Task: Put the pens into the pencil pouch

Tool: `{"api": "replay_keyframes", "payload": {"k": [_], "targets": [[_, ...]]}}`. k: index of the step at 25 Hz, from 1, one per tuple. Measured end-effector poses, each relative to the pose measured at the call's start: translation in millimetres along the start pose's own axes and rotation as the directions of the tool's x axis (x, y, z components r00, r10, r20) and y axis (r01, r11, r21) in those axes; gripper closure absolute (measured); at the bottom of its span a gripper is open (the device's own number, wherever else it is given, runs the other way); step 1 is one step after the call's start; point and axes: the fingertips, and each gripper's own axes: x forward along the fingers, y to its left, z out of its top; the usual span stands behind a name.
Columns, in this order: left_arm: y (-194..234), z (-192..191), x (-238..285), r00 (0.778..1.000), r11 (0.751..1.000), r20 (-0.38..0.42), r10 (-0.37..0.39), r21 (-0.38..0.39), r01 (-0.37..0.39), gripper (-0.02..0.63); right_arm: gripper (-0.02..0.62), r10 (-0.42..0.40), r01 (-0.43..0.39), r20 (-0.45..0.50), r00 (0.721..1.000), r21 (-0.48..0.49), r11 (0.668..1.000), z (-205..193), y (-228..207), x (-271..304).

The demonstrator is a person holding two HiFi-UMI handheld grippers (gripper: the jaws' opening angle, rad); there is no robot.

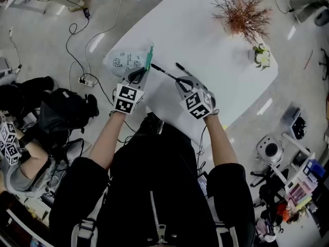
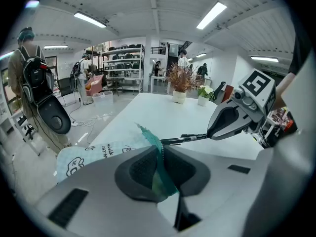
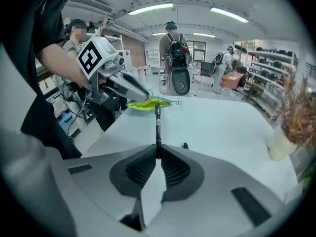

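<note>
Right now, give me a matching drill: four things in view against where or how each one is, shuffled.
1 left tongs
2 right tongs
3 spare pen
4 dried plant

A lying loose on the table
B shut on the pouch's green edge
C standing at the table's far end
D shut on a black pen

Pairs: 1-B, 2-D, 3-A, 4-C.

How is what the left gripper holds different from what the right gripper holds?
The left gripper pinches the green edge of the pouch; the right gripper pinches a thin black pen. The pouch lies on the table; the pen is lifted, pointing at it. Both are gripped tight.
</note>
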Motion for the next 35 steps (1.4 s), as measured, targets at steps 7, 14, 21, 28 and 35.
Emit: {"api": "replay_keyframes", "payload": {"k": [7,14,21,28,35], "targets": [[-6,1,-3,1.000,0.999,0.002,-0.023,0.027,0.023,0.548,0.554,0.035,-0.035,-0.004,0.999,-0.023,0.999,12,7,12],[-13,1,-5,0.998,0.998,0.006,-0.058,0.038,0.058,0.548,0.554,0.058,-0.057,0.015,0.998,-0.041,0.997,33,7,24],[-24,2,-8,0.995,0.994,0.011,-0.095,0.053,0.094,0.548,0.554,0.077,-0.076,0.040,0.996,-0.041,0.996,50,11,31],[-31,9,-9,0.993,0.992,0.028,-0.114,0.060,0.112,0.548,0.554,0.087,-0.084,0.066,0.994,-0.047,0.995,66,12,39],[-42,15,-14,0.986,0.985,0.039,-0.161,0.067,0.158,0.548,0.554,0.089,-0.085,0.098,0.991,-0.040,0.996,75,16,41]]}}
